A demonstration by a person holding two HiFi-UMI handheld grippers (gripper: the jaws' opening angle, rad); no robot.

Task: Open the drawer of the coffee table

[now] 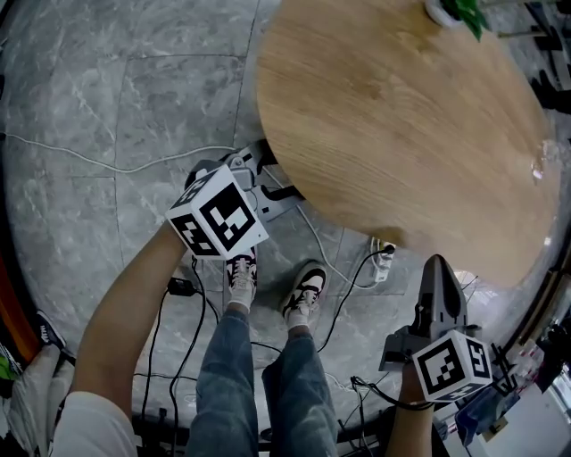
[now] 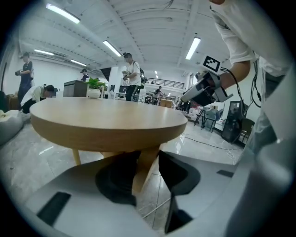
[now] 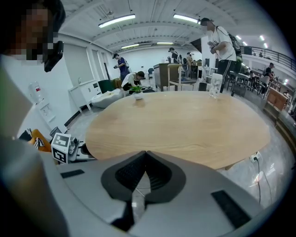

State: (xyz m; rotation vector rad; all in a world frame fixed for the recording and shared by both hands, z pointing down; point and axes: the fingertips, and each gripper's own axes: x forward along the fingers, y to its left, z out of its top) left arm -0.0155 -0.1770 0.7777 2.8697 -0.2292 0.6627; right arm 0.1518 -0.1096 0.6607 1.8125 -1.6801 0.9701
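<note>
In the head view the plant (image 1: pixel 459 9) at the upper edge is cut off, with only leaves and a bit of pot showing. The counter (image 1: pixel 393 116) is cut by that same edge, and its top hides everything beneath it. The left gripper (image 1: pixel 259 178) is mostly covered by its marker cube (image 1: pixel 219 214), and its fingers (image 1: pixel 248 162) end under the counter's rim. In the left gripper view the far people (image 2: pixel 132 76) are too small to make out.
</note>
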